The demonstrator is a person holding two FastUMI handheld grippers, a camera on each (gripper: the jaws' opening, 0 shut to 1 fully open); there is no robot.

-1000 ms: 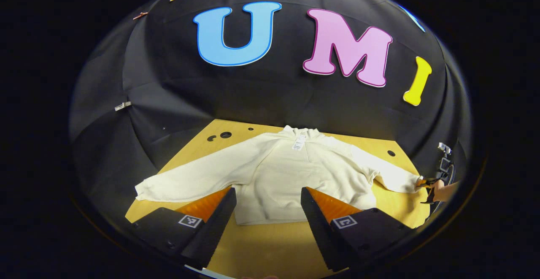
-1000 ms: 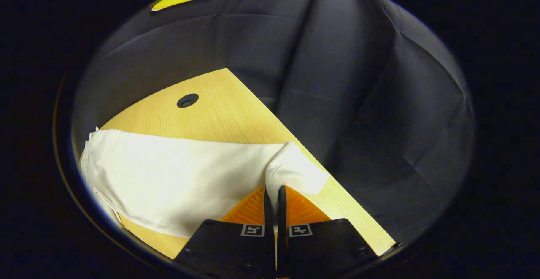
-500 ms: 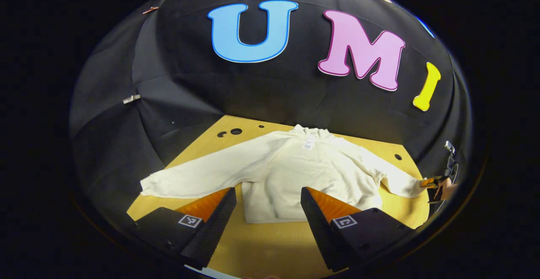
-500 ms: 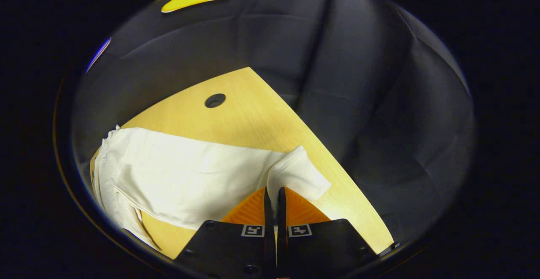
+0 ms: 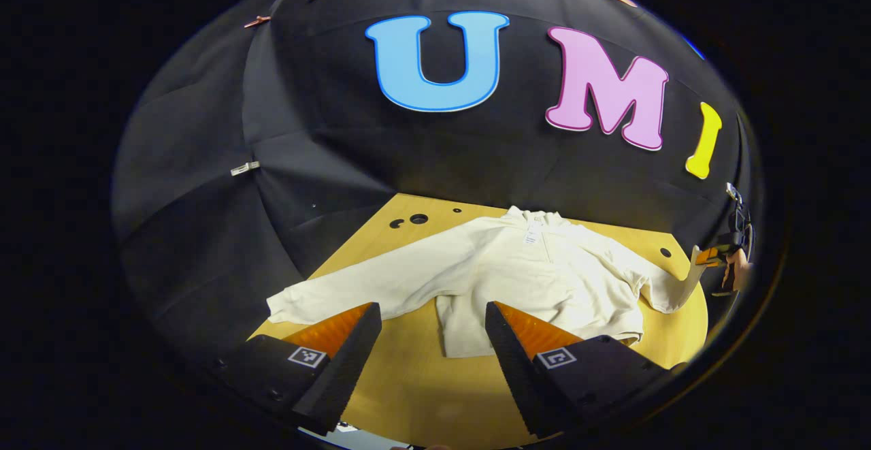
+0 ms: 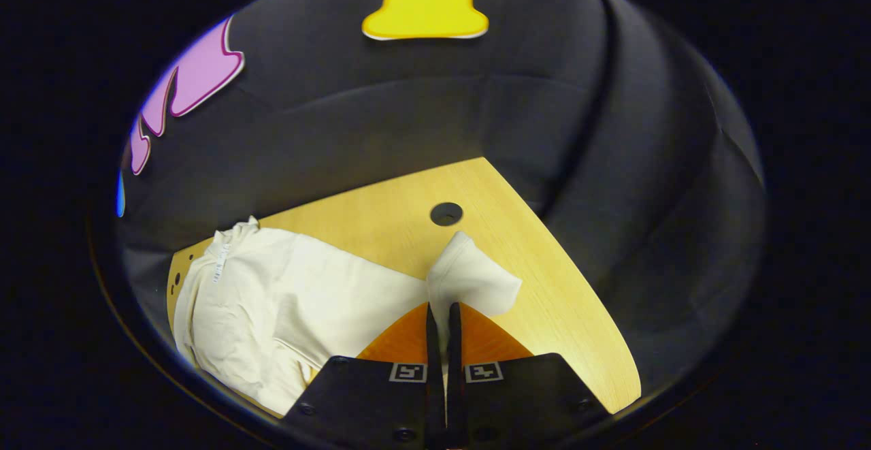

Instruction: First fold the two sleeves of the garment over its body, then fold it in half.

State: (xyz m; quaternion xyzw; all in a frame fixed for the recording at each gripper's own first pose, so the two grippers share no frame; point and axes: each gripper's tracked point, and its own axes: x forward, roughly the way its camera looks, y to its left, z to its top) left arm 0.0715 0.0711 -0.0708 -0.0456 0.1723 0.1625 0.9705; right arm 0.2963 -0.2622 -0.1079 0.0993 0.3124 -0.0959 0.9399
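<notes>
First sleeve fold is on: the right tongs (image 6: 440,317) are pinched tight on the right cuff (image 6: 469,280), lifted off the worktop (image 6: 544,286), while the left tongs (image 5: 429,320) hang wide open over the near hem. The garment (image 5: 537,280) lies flat mid-worktop. Next I'd carry that cuff across the chest. The fabric between the fingers is hidden.

Cream sweatshirt (image 5: 537,280) flat on worktop (image 5: 422,389), collar at far edge. 1 sleeve (image 5: 367,283) stretched straight out; other sleeve's cuff (image 6: 469,280) raised off surface.
</notes>
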